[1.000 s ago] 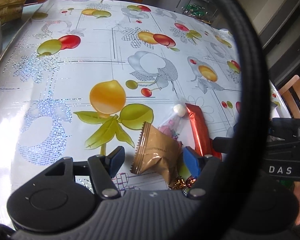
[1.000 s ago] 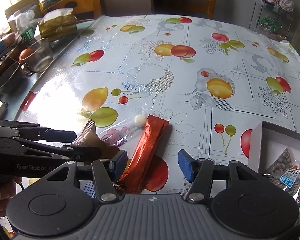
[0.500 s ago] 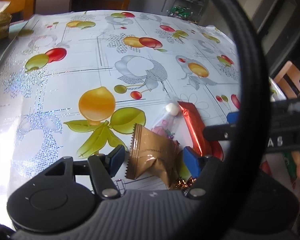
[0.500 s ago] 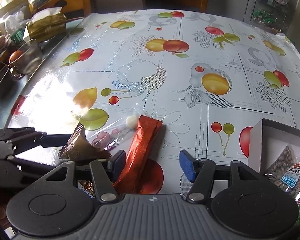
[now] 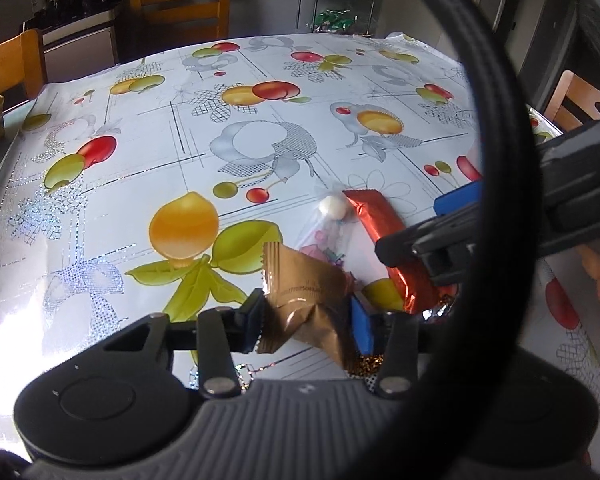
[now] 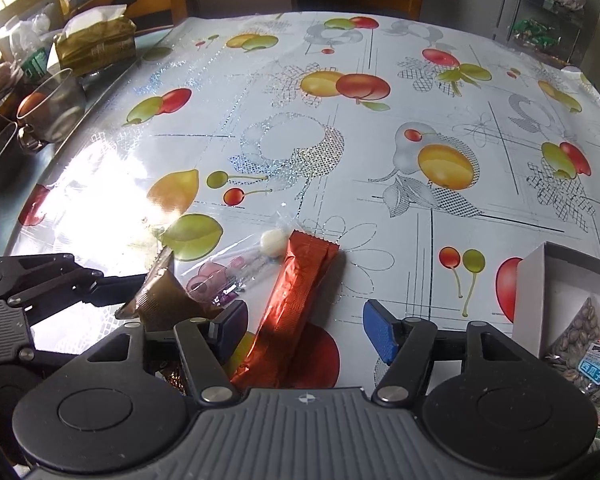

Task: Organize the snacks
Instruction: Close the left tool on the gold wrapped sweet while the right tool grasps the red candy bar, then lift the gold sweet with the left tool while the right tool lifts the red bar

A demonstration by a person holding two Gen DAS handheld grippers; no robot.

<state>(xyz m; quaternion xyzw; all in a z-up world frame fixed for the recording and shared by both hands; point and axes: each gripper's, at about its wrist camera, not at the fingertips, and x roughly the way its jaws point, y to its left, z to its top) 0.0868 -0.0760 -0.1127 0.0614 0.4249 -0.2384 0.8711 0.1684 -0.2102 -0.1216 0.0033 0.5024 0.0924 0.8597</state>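
Two grippers are shown low over a counter (image 6: 380, 92) covered in a glossy fruit-printed cloth. At the lower centre of the left wrist view, the left gripper (image 5: 306, 322) is seen with its fingers closing on a crumpled brown foil snack packet (image 5: 304, 300); the packet is bunched between the blue pads and touched on both sides, so it is judged to be gripped or nearly so. That grip appears placed at the packet's lower end so that the serrated top can hang free for lifting.

In the right wrist view, the right gripper (image 6: 304, 332) is seen with its fingers about half spread and opening. A long orange-red foil snack bar (image 6: 296, 308) lies between them, close against the left pad and clear of the right one; nothing is held. Such a straddle across the bar's narrow width seems chosen for an easy pinch.

A clear cellophane sweet wrapper with a white ball (image 6: 256, 256) lies between packet and bar, just beside both. At the right edge of the right wrist view, a white cardboard box (image 6: 532, 280) is visible with a bag of sunflower seeds (image 6: 584, 340) inside, which suggests the box is the collecting place for the loose snacks.
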